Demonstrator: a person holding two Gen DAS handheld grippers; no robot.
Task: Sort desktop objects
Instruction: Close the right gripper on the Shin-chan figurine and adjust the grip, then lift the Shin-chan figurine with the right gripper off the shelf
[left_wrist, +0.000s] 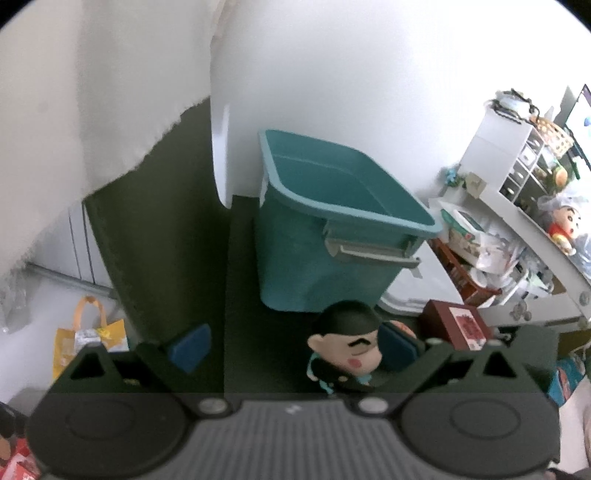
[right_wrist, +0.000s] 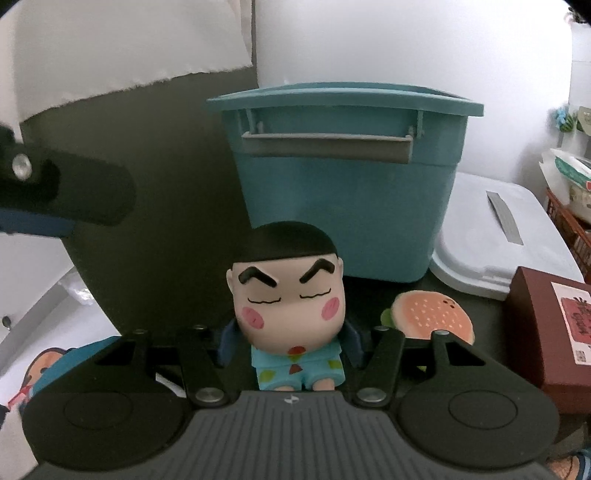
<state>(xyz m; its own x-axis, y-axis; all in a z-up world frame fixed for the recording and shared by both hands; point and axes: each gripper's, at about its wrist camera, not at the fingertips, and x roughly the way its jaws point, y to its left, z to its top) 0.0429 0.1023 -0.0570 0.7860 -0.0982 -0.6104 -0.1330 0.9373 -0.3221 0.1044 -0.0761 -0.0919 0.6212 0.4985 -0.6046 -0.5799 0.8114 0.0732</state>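
Dark desktop (right_wrist: 177, 206), teal bin (right_wrist: 343, 206), burger toy (right_wrist: 432, 314)

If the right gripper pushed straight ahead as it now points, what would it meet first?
Holding the cartoon boy figurine, the right gripper would probably reach the tall teal plastic bin first; depth is unclear.

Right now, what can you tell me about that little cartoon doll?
The doll looks like glossy plastic: a big head with black hair, thick brows, closed eyes and pink cheeks, in light blue spotted pyjamas. It sits upright, facing the right tool, whose blue pads clasp its sides, in front of the teal bin.
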